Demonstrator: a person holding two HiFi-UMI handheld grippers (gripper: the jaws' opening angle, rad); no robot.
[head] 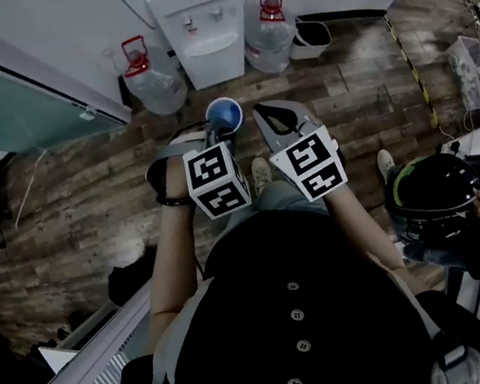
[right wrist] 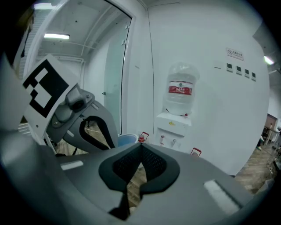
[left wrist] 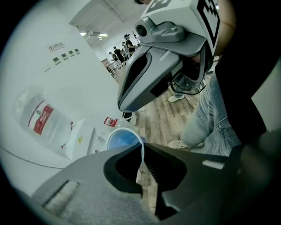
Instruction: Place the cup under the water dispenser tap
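The left gripper has its jaws clamped on the thin rim of the blue cup, near the centre of the head view. The jaws of the right gripper are together, with nothing between. The water dispenser stands at top centre.

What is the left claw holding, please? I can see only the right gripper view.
Observer: A cup. The left claw is shut on its rim, with the wall pinched between the jaws.
Operator: Thank you. Is the cup under the tap yet?
Observer: Not yet. In the head view it hangs short of the dispenser, with floor showing between them.
Operator: Does anything stand beside the dispenser?
Observer: Yes. One bottle stands on the floor at its left, another at its right.
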